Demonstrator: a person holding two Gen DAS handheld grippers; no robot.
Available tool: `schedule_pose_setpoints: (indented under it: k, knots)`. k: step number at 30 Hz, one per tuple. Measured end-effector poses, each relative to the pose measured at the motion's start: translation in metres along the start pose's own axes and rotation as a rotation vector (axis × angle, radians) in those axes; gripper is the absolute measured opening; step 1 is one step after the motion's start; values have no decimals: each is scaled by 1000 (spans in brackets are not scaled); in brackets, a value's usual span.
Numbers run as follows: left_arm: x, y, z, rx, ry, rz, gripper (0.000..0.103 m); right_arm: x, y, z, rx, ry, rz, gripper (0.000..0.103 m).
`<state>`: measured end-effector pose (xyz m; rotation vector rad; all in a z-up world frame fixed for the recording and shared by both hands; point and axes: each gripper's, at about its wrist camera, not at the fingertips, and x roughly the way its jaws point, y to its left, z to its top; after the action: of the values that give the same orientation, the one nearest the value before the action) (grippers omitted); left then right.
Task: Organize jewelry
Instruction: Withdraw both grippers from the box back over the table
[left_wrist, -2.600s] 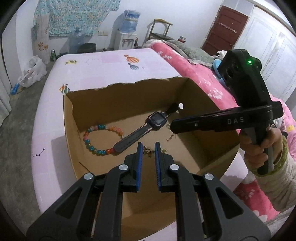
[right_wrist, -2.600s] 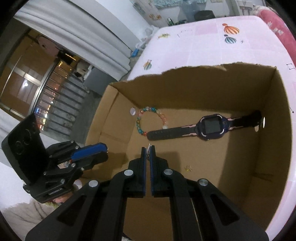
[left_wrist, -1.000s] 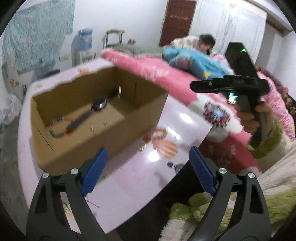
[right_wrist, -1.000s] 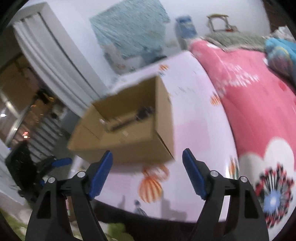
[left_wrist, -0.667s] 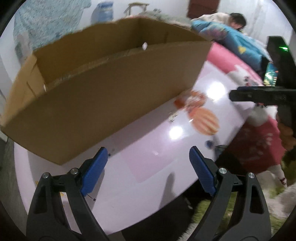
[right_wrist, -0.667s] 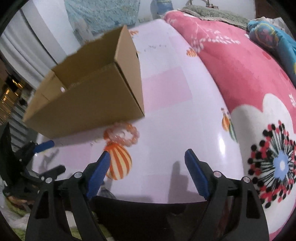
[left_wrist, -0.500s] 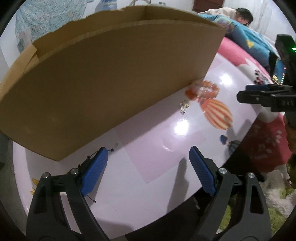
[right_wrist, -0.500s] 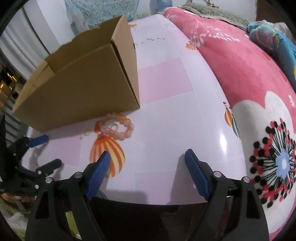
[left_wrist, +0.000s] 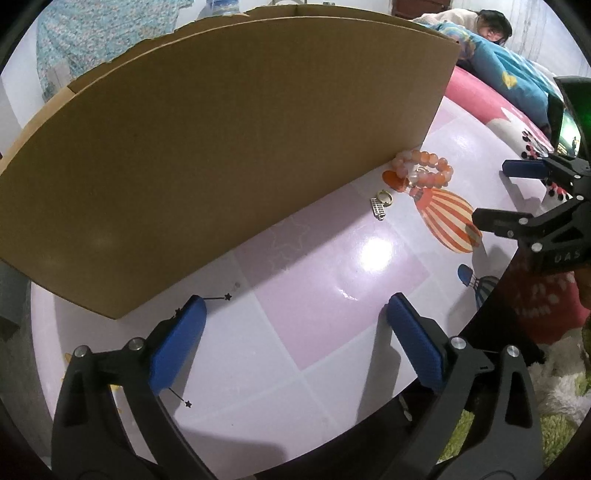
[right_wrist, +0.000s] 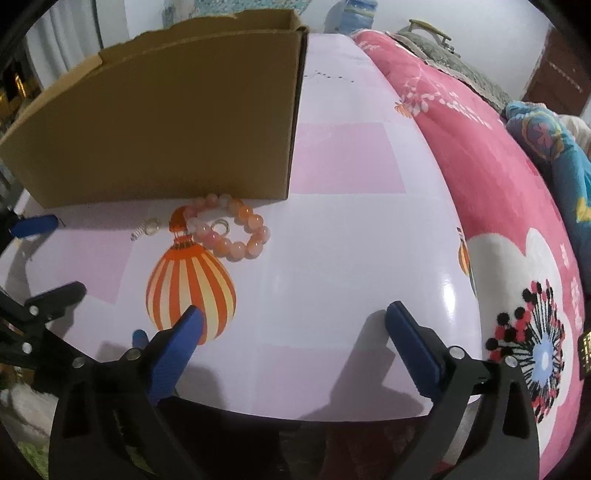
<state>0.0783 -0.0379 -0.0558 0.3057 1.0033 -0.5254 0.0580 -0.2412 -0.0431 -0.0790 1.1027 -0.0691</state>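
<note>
A tall cardboard box (left_wrist: 221, 147) stands on the pale pink table (left_wrist: 332, 295); its inside is hidden. At its near right corner lies an orange-pink bead bracelet (left_wrist: 424, 171) (right_wrist: 229, 229) with a small ring (right_wrist: 221, 226) inside its loop. A ring with a silver charm (left_wrist: 382, 201) (right_wrist: 147, 229) lies just left of it. My left gripper (left_wrist: 295, 314) hovers low over the table before the box, jaws opening wide, nothing between them. My right gripper (right_wrist: 295, 317) is near the table's front edge, below the bracelet in its own view, jaws opening too, holding nothing.
A pink flowered quilt (right_wrist: 480, 166) covers the bed right of the table, and a person lies under a blue blanket (left_wrist: 491, 55) behind. Balloon prints (right_wrist: 192, 284) mark the tabletop. The table's near edge drops off just under both grippers. A green fluffy rug (left_wrist: 554, 424) lies below.
Both grippers left the box's inside, where they were shut, and sank low in front of its outer wall. Their jaws now stand wide. The bracelet and rings came into view.
</note>
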Motion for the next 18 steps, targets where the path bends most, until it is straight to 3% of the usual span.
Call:
schedule_pose_setpoints:
  k: [18]
  knots:
    - [3, -1, 2, 17, 4, -5, 96, 9, -9, 0, 27, 52, 40, 97]
